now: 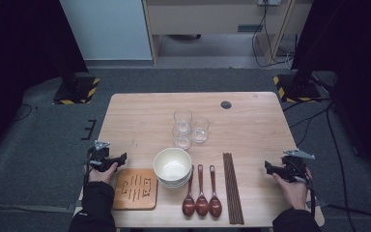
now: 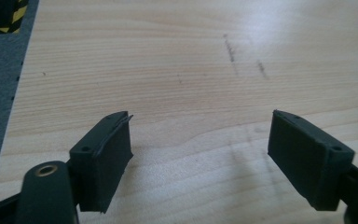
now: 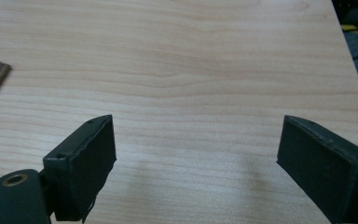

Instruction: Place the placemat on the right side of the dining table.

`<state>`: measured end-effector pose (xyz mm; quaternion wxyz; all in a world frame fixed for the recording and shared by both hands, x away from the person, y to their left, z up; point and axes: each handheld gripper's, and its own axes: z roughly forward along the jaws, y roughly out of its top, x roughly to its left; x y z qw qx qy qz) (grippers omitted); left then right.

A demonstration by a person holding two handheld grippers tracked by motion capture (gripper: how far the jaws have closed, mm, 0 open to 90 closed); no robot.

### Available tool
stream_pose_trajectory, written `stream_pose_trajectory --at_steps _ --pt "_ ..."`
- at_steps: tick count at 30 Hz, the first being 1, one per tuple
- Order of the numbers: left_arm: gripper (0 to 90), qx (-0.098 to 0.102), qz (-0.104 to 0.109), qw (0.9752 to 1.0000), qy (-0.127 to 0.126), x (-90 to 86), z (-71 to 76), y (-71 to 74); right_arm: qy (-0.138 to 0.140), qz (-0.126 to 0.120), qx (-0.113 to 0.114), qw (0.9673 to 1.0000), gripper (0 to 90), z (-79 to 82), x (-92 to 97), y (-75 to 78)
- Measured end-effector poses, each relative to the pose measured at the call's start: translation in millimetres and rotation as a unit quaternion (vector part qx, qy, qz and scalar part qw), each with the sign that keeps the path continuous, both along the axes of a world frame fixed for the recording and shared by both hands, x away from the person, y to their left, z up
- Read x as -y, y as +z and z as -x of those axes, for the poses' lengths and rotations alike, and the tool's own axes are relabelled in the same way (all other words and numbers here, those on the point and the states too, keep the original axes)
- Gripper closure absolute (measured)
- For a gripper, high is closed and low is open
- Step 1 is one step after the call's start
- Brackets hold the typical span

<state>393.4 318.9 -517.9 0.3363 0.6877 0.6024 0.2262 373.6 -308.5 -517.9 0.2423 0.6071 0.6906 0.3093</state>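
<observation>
Low over the table (image 1: 140,121), both hands hold their grippers' fingers spread, grasping nothing.

1. The high view looks down from above the person's side of the table (image 1: 140,121). It faces forward and sees the whole top and the floor behind.
2. The left gripper view sits low, very close to the wood. It looks across the table's left part, with the floor at its left edge.
3. The right gripper view sits just as low and close. It looks across the right part.
4. All three share the wooden top.
</observation>
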Motion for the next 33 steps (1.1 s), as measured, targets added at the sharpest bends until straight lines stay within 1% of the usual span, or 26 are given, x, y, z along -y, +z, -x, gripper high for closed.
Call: stream_pose_trajectory --at_steps 2,4,6,8,10,12,13,16,17,21,22,24,33 --pt "22.5 0.011 0.008 0.9999 0.0 0.1 7.4 4.5 0.008 -0.002 0.011 0.9999 11.9 2.4 -2.0 3.8" --pt "23.1 0.017 0.012 0.9998 -0.002 1.1 13.4 7.6 0.014 -0.003 0.017 0.9998 12.0 4.8 -4.5 7.2" --pt "23.7 0.019 0.02 0.9996 -0.002 3.0 17.8 10.2 0.022 -0.003 0.023 0.9995 12.2 7.4 -6.2 10.8" --pt "24.5 0.022 0.026 0.9994 -0.007 6.0 21.9 12.8 0.024 -0.004 0.029 0.9993 12.3 10.5 -8.3 14.2" --pt "24.4 0.022 0.023 0.9994 -0.012 7.6 24.1 14.2 0.027 -0.007 0.033 0.9991 12.2 13.8 -10.1 17.4" --pt "24.5 0.028 0.019 0.9992 -0.023 12.2 32.4 17.5 0.03 -0.008 0.036 0.9988 12.2 15.7 -11.4 19.8" --pt "24.3 0.028 0.019 0.9992 -0.023 12.2 32.4 17.5 0.03 -0.008 0.036 0.9988 12.2 15.7 -11.4 19.8" --pt "22.9 0.033 0.016 0.999 -0.027 14.2 42.5 20.6 0.03 -0.007 0.041 0.9987 12.1 17.9 -13.5 24.1" --pt "22.5 0.033 0.012 0.999 -0.029 14.4 44.6 20.9 0.029 -0.005 0.044 0.9986 12.1 18.5 -14.1 24.5" --pt "21.4 0.031 0.005 0.999 -0.031 14.1 50.4 19.8 0.03 -0.002 0.038 0.9988 11.7 19.6 -16.2 24.2" --pt "21.4 0.03 0.005 0.9991 -0.03 14.0 51.3 19.5 0.032 0.003 0.036 0.9988 11.6 19.6 -16.3 24.1" --pt "20.9 0.029 0.007 0.9991 -0.031 14.3 53.2 19.1 0.033 0.004 0.034 0.9989 11.6 20.0 -17.2 23.8" --pt "20.1 0.02 -0.002 0.999 -0.039 15.7 60.5 16.6 0.038 0.009 0.032 0.9987 11.0 20.9 -20.7 23.8"
